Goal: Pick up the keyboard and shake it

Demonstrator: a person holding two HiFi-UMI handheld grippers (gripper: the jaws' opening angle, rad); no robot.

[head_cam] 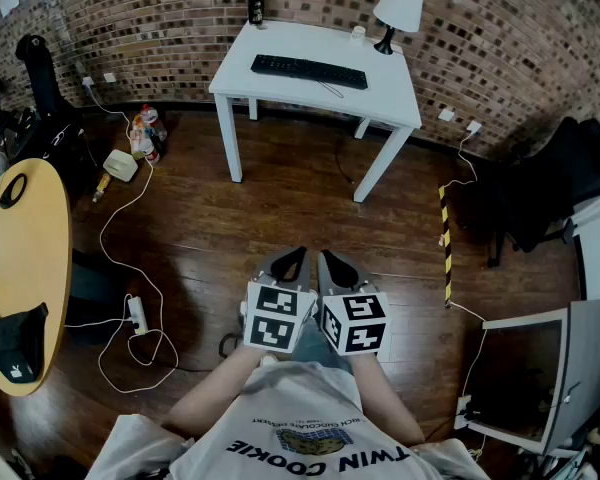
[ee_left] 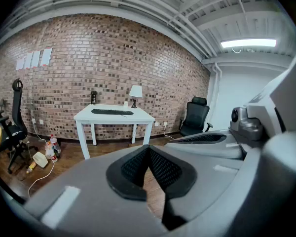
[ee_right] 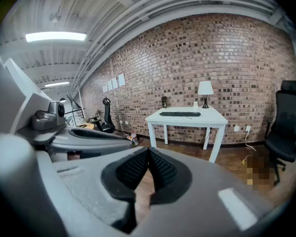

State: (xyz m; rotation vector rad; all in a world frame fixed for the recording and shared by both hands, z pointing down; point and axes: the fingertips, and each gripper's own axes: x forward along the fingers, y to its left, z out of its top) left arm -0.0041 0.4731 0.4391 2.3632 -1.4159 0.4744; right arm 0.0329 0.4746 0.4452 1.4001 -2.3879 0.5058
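A black keyboard (head_cam: 308, 70) lies on a white table (head_cam: 380, 93) against the brick wall, far ahead of me. It shows small in the left gripper view as keyboard (ee_left: 111, 112) and in the right gripper view as keyboard (ee_right: 179, 114). My left gripper (head_cam: 288, 259) and right gripper (head_cam: 336, 262) are held side by side close to my body, over the wooden floor. Both are shut with nothing between the pads, and both point toward the table.
A white lamp (head_cam: 395, 13), a dark can (head_cam: 257, 6) and a small cup (head_cam: 358, 33) stand on the table. A round wooden table (head_cam: 20, 268) is at my left, cables and a power strip (head_cam: 137, 314) on the floor. Black office chair (head_cam: 550, 188) at right.
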